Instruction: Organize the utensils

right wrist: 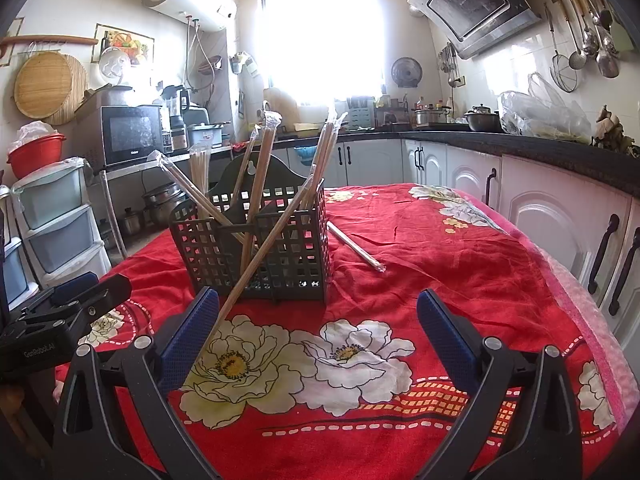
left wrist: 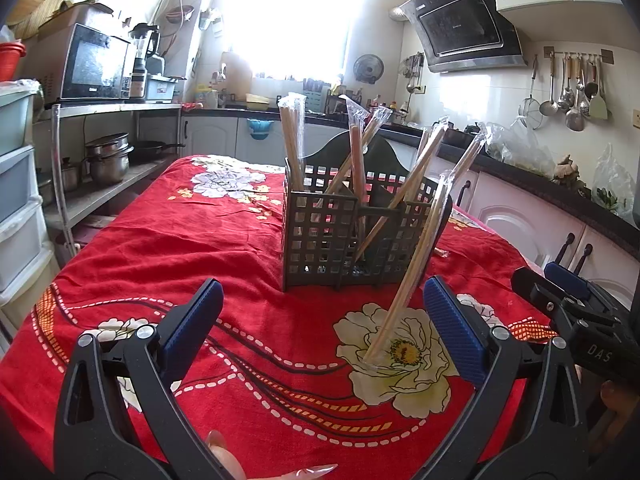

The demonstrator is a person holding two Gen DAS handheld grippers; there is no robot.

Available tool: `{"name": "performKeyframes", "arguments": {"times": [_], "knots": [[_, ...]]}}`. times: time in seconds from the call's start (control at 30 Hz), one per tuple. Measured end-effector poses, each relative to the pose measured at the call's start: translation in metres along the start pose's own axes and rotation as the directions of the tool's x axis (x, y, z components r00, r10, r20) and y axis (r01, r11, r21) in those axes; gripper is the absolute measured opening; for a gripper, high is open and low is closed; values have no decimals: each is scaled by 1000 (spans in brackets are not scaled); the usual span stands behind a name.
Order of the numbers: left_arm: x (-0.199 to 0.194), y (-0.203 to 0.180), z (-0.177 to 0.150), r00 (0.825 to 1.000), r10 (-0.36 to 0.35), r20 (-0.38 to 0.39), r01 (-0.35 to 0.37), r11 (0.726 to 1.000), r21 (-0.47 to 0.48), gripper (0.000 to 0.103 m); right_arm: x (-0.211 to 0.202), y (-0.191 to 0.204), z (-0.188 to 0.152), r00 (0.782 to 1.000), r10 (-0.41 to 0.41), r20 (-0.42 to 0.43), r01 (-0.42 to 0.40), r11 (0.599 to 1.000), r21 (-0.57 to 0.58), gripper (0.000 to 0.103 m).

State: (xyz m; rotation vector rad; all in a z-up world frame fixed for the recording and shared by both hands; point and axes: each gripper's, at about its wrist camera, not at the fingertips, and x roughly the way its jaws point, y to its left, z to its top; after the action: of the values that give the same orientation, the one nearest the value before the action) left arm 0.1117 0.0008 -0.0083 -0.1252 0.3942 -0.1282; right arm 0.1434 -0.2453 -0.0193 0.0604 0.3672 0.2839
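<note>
Left gripper [left wrist: 322, 320]: jaws wide, empty, facing the basket. Right gripper [right wrist: 318, 322]: jaws wide, empty. Basket [left wrist: 320, 236]: gridded, mid-table on red cloth [left wrist: 180, 240], several wrapped chopsticks upright inside. One wrapped pair [left wrist: 416, 264] leans against the near outside, foot on the cloth. Another pair [right wrist: 356, 246] lies flat to the right. Both probably await sorting.

The lower ends of the wrapped chopsticks [left wrist: 358, 160] vanish behind the grid walls of the dark holder [left wrist: 320, 236], so which compartment each sits in cannot be told. On the surface, a loose wrapped pair [right wrist: 354, 246] runs behind the holder's right corner, its far end hidden. Both tongs [left wrist: 322, 328] [right wrist: 318, 332] are cut off by the near edge. The window [right wrist: 320, 36] is blown out white.
</note>
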Motion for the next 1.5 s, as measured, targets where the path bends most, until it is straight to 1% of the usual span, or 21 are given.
{"name": "performKeyframes", "arguments": {"times": [0.93,1.27,1.4,1.5], "knots": [[0,0,0,1000,-1,1,1,1000,3,92,-2,0,0,1000,-2,2,2,1000,0,96],[3,4,1,1000,-7,-15,6,1000,-8,92,-2,0,0,1000,-3,0,3,1000,1,96],[7,6,1,999,0,-34,-1,1000,-16,92,-2,0,-1,1000,-9,-2,9,1000,3,96],[8,6,1,999,24,-39,-25,999,-25,92,0,-5,0,1000,-20,-22,21,1000,20,96]]}}
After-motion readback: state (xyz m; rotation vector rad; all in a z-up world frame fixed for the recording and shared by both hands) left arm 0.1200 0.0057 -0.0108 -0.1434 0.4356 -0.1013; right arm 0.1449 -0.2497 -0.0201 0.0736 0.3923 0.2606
